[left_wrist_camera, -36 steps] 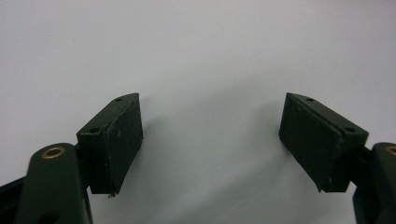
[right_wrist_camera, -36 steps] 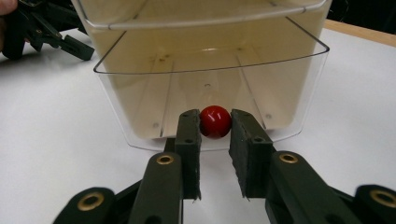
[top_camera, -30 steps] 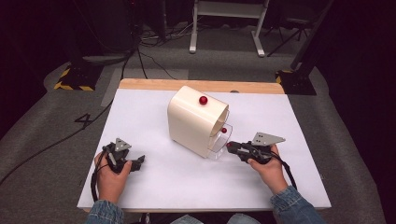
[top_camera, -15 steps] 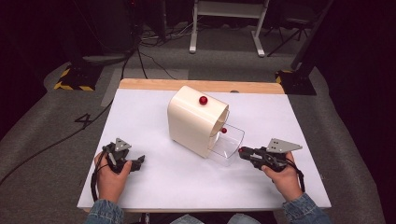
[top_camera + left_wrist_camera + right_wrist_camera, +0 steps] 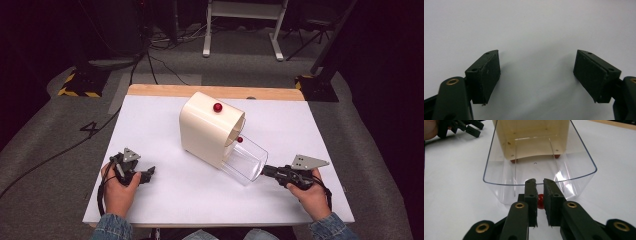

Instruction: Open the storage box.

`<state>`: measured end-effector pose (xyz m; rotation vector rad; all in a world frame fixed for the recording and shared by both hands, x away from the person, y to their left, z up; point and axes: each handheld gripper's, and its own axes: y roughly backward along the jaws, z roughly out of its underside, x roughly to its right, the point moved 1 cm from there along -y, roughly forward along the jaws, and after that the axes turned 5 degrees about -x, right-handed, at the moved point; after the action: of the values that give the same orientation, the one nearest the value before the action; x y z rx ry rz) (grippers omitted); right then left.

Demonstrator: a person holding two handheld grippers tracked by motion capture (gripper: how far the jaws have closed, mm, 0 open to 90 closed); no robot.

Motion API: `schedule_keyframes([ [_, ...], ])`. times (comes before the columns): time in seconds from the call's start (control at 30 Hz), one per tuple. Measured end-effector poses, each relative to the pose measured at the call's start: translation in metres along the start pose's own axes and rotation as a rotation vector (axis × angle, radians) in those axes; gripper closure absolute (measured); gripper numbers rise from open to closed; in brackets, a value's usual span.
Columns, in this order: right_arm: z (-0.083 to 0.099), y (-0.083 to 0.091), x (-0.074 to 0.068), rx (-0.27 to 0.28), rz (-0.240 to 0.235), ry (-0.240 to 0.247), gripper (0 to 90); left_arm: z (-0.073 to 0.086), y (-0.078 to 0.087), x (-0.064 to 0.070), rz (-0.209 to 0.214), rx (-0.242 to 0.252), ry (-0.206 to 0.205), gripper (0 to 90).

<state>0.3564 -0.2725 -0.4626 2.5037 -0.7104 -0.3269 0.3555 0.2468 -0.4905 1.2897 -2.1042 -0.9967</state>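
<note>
Right gripper view: nearest the lens, the right gripper (image 5: 539, 182) has its jaws drawn in to a narrow slit around a red knob (image 5: 540, 201) at the near rim of a clear cover (image 5: 506, 190). The knob sits low between the pads, half hidden, so it is probably the knob they bite and not the plastic edge beside it. Beyond the rim the clear cover runs away like a curved trough into the open mouth of the cream box (image 5: 534, 135). At the far left of this view the left gripper (image 5: 461, 127) lies on the table.

In the left gripper view, that gripper's jaws stand wide apart and released, with nothing between them but the bare white table (image 5: 524, 25).

From the high view, the left gripper (image 5: 147, 173) rests near the left edge in the person's hand, well apart from the box. The right gripper (image 5: 267, 171) meets the near right end of the clear cover (image 5: 245, 160), which juts out of the cream box (image 5: 207, 127) standing at the table's middle. Another red ball (image 5: 217, 107) sits on the box's top.

The step in hand looks like drawing the cover open. To do it well, pull along the cover's own line, keep the grip square on the knob, and, if the light box starts to slide, steady it with the idle left gripper.
</note>
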Motion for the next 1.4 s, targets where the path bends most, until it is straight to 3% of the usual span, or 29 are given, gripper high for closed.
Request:
schedule_keyframes([
  [0.27,0.003,-0.002,0.0,-0.02,0.015,0.005,74.6,0.0,0.0,0.0,0.001,-0.002,0.0,21.9],
  [0.7,-0.009,0.009,0.001,0.015,0.043,0.003,67.8,0.0,0.0,0.0,0.001,-0.002,0.0,21.9],
  [0.9,-0.022,0.015,-0.001,0.015,0.079,0.015,60.3,0.0,0.0,0.0,0.0,0.001,0.0,21.9],
  [1.07,-0.036,0.017,-0.002,0.019,0.078,0.014,55.0,0.0,0.0,0.001,-0.003,0.003,-0.001,21.9],
  [1.4,-0.075,-0.001,-0.007,0.036,0.063,0.039,47.8,0.0,0.0,-0.001,0.001,-0.002,-0.001,21.8],
])
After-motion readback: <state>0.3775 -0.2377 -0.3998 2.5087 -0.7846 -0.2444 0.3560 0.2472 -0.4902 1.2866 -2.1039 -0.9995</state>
